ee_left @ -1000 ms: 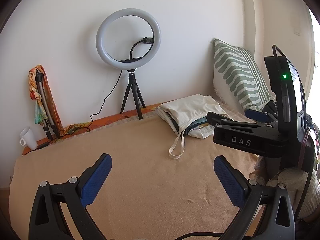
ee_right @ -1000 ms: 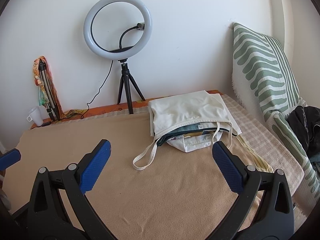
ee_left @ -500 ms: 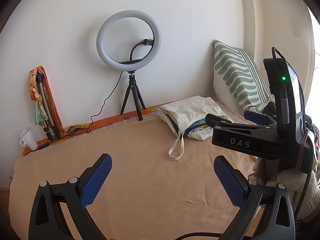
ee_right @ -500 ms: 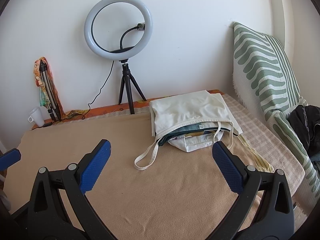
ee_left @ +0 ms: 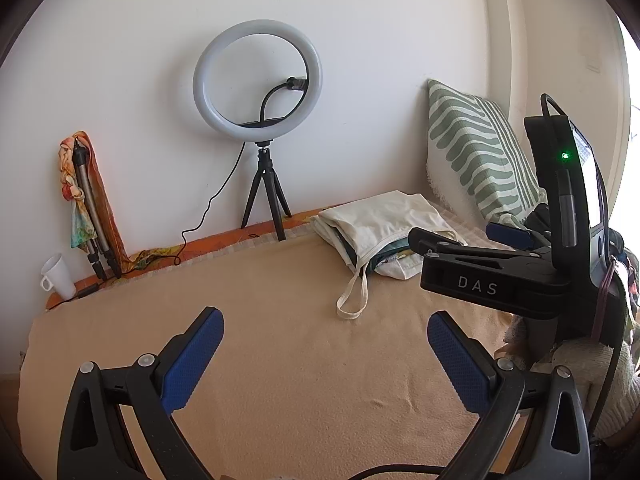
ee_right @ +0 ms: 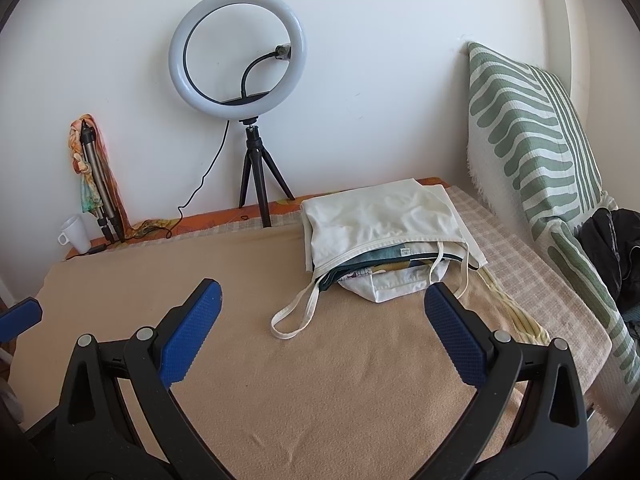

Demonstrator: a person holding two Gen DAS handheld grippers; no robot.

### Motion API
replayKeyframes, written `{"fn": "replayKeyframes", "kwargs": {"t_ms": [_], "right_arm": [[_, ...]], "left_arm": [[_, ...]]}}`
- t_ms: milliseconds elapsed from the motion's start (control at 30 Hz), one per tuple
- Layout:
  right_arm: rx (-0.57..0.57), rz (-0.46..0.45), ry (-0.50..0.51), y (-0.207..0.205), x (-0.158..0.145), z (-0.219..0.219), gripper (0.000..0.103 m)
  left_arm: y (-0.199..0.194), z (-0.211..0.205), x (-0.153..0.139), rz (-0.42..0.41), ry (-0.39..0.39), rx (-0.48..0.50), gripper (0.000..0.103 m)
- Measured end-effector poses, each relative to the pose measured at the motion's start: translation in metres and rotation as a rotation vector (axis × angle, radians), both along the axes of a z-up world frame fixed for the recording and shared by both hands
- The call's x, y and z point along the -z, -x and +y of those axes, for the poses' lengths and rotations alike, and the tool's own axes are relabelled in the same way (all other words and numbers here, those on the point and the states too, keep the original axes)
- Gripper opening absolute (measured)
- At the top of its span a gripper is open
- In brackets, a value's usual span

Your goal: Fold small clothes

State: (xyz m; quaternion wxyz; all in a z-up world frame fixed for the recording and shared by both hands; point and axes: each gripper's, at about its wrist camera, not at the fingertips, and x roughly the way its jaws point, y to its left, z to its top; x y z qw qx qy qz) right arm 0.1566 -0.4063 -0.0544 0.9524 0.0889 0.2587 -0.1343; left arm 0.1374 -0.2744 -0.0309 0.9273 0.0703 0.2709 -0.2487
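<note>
A cream cloth tote bag (ee_right: 380,216) lies at the back of the tan blanket (ee_right: 320,380), its mouth facing me with folded small clothes (ee_right: 384,276) poking out and a strap looped forward. The bag also shows in the left wrist view (ee_left: 380,220). My right gripper (ee_right: 320,320) is open and empty, hovering over the blanket in front of the bag. My left gripper (ee_left: 324,344) is open and empty over the blanket's middle; the right gripper's body (ee_left: 500,276) sits to its right, partly hiding the bag.
A ring light on a tripod (ee_right: 252,128) stands at the wall behind the blanket. A white mug (ee_right: 76,232) and a folded tripod with scarf (ee_right: 96,176) are at the back left. A green striped pillow (ee_right: 536,128) and dark clothes (ee_right: 612,248) lie to the right.
Both views have shifted only slightly; the right gripper has drifted a little toward the bag. Both grippers stay open and empty.
</note>
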Motion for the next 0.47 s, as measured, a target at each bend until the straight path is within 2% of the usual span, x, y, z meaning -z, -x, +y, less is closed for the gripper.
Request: {"fn": "replayKeyframes", "kwargs": {"t_ms": [133,233,467], "right_arm": [[-0.001,0.001,-0.001,-0.0004,0.0007,0.0025,0.103],[-0.003,0.002,-0.004,-0.0007,0.0013,0.0041,0.103],[-0.014,0.0,-0.014,-0.0004,0.0017,0.0047,0.103]], "left_arm": [[0.0006,-0.0006,0.0,-0.006,-0.004,-0.003,0.103],[0.0044,-0.0022,-0.0001,-0.041,-0.017,-0.005,0.103],[0.0045,-0.0075,0.0015,-0.038,-0.021,0.009,0.103]]}}
